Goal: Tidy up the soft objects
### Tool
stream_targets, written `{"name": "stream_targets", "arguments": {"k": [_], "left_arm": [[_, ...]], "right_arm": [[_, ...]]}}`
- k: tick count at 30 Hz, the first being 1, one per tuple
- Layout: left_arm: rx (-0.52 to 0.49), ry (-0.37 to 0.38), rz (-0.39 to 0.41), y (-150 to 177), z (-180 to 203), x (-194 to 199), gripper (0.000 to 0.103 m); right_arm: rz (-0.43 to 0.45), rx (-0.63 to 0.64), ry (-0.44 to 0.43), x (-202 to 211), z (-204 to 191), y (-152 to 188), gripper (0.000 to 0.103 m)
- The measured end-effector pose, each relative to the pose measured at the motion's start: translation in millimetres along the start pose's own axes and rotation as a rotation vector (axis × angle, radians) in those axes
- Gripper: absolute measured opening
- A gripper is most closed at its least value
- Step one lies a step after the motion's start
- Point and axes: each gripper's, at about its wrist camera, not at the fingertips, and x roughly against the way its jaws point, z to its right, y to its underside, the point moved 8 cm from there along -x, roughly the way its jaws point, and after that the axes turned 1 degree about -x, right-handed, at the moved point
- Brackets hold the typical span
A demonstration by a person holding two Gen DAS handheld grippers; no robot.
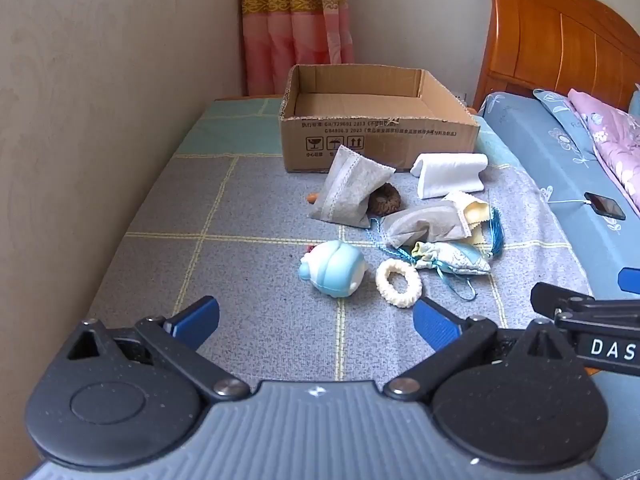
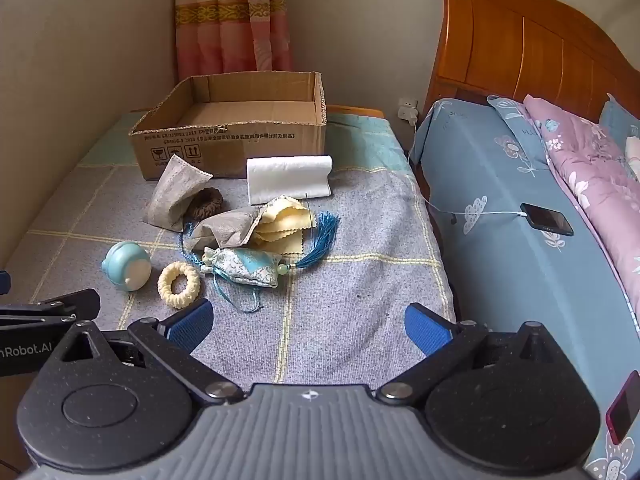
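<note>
An empty cardboard box (image 1: pixel 380 136) (image 2: pixel 236 140) stands at the far end of a grey checked mat. In front of it lie soft things: two grey sachets (image 1: pixel 350 188) (image 2: pixel 176 194), a brown scrunchie (image 1: pixel 386 199) (image 2: pixel 206 202), a folded white cloth (image 1: pixel 450 174) (image 2: pixel 288 179), yellow cloths (image 2: pixel 284 222), a blue tasselled pouch (image 1: pixel 454 262) (image 2: pixel 244 268), a cream scrunchie (image 1: pixel 398 283) (image 2: pixel 179 284) and a light blue plush toy (image 1: pixel 334 270) (image 2: pixel 128 266). My left gripper (image 1: pixel 316 322) is open and empty, short of the toy. My right gripper (image 2: pixel 308 324) is open and empty, right of the cream scrunchie.
A wall (image 1: pixel 100 120) runs along the mat's left side. A bed with a blue sheet (image 2: pixel 520 240) and a wooden headboard (image 2: pixel 532 48) lies to the right, with a charging phone (image 2: pixel 546 219) on it. A pink curtain (image 1: pixel 294 24) hangs behind the box.
</note>
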Motion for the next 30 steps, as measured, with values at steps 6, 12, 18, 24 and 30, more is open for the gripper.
{"name": "stream_targets", "arguments": {"k": [6,12,18,24,30], "left_arm": [[-0.023,-0.013,0.019,-0.5,2.5,3.9,0.103],[0.004,0.005,-0.012,0.7,0.3,-0.5,0.102],[0.007,0.005,-0.006,-0.3,-0.3,1.9,0.102],[0.010,0.006,-0.003,-1.3,-0.7,3.4,0.102],[0.012,0.004,-0.001,-1.8,-0.2,4.3,0.102]], "right_arm": [[-0.015,-0.003,-0.012,0.4,-0.4,0.4,0.103],[-0.012,0.003,-0.012,5.8,-2.4,-1.5,0.103],[-0.010,0.001,-0.014,3.8,-2.6,0.0,0.103],[-0.007,0.002,-0.015,4.1,-3.1,-0.7,0.103],[-0.002,0.001,-0.015,5.9,-3.1,-1.3,0.103]]}}
